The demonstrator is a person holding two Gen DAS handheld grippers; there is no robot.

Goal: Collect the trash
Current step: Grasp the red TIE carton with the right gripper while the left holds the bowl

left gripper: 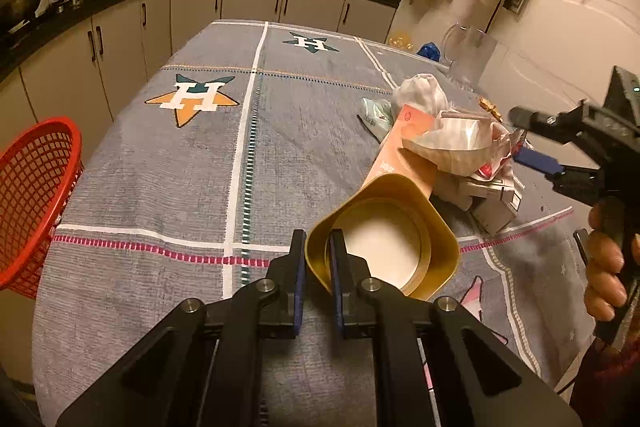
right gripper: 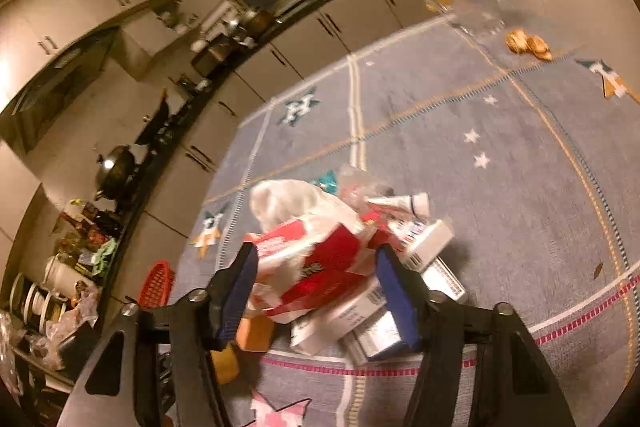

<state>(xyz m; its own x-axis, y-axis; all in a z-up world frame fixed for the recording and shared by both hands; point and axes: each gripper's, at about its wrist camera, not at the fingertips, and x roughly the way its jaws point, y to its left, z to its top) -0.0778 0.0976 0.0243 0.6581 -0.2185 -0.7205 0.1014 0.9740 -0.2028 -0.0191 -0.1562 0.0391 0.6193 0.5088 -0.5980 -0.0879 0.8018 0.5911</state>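
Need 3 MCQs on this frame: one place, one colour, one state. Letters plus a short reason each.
1. Where is the red mesh basket?
A. at the table's left edge
B. among the trash pile
C. on the counter

2. What colour is the tub in the left hand-held gripper?
A. blue
B. yellow
C. green

3. How is the right hand-held gripper?
A. shut on a tube
B. open, astride the red-and-white packet
C. out of view

Answers:
1 A: it sits beside the tablecloth's left side.
2 B: the wall pinched between the fingers is yellow.
3 B: both pads stand wide, with the packet between them.
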